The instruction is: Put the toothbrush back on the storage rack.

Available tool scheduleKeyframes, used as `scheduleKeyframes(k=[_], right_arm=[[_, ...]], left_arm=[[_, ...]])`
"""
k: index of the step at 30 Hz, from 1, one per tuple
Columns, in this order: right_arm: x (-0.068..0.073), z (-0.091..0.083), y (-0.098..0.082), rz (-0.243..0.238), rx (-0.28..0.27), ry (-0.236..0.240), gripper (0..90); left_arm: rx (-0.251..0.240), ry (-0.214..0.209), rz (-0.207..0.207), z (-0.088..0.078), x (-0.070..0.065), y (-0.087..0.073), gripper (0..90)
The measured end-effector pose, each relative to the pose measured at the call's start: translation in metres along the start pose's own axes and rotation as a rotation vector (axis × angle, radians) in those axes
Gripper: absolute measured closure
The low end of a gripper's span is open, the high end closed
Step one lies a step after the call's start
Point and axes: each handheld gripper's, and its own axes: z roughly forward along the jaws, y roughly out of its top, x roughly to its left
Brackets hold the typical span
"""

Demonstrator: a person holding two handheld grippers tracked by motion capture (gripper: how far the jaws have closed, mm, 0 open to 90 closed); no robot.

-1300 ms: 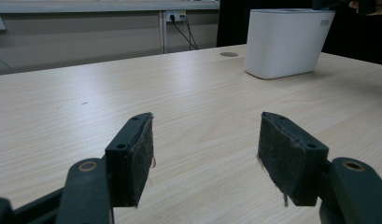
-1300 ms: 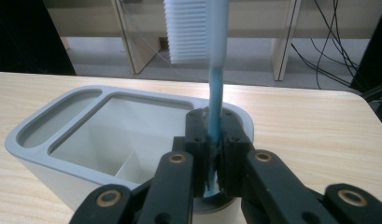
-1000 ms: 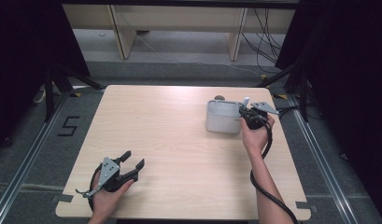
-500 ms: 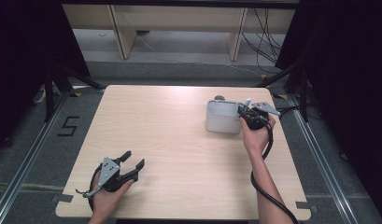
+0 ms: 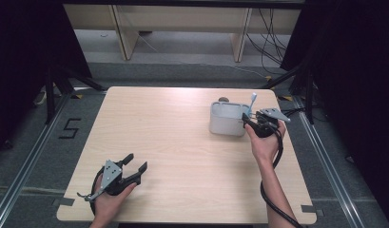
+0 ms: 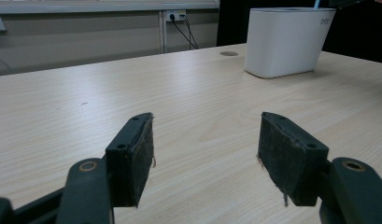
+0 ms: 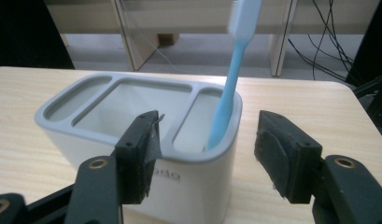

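Observation:
A white holder with three top compartments stands on the table's right side, also seen as the holder and the holder. A light blue toothbrush stands tilted in its right-hand compartment, bristle head up, and shows as the toothbrush from above. My right gripper is open just behind that end of the holder, nothing between its pads; from above it is the right gripper. My left gripper rests open near the front left of the table, the left gripper empty.
The wooden table has a small round hole near the holder. Shelving legs and cables lie on the floor beyond the far edge. A black cable trails from the right gripper.

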Motion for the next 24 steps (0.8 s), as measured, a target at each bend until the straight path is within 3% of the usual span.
scheduleKeyframes(k=[2, 3, 5, 7, 12, 17, 18, 21, 24], right_arm=[[0.0, -0.003, 0.0, 0.005, 0.013, 0.009, 40.3], [-0.001, -0.006, -0.003, -0.018, 0.013, 0.014, 40.1], [0.0, -0.008, -0.005, -0.004, 0.016, 0.012, 40.0], [0.0, -0.013, -0.01, -0.032, 0.021, 0.026, 40.0], [0.002, -0.019, -0.017, -0.024, 0.032, 0.038, 40.0], [0.004, -0.032, -0.028, -0.046, 0.042, 0.042, 39.9], [0.007, -0.036, -0.031, -0.022, 0.044, 0.049, 39.9], [0.008, -0.05, -0.043, -0.052, 0.055, 0.059, 39.9], [0.01, -0.058, -0.047, -0.033, 0.07, 0.059, 39.9]], left_arm=[[0.0, 0.0, -0.001, 0.0, 0.0, 0.0, 35.5], [0.001, 0.0, -0.002, 0.0, 0.0, 0.0, 35.4], [0.001, -0.001, -0.002, 0.0, 0.0, 0.0, 35.5], [0.0, 0.0, -0.002, 0.0, -0.001, 0.0, 35.5], [0.001, 0.0, -0.006, 0.0, 0.0, 0.0, 35.4], [0.001, 0.0, -0.005, 0.0, 0.0, 0.0, 35.3], [0.001, 0.0, -0.005, 0.0, 0.0, 0.0, 35.3], [-0.019, -0.007, -0.009, 0.001, 0.0, -0.001, 35.3], [-0.001, 0.0, -0.003, 0.0, 0.0, 0.0, 35.3]])
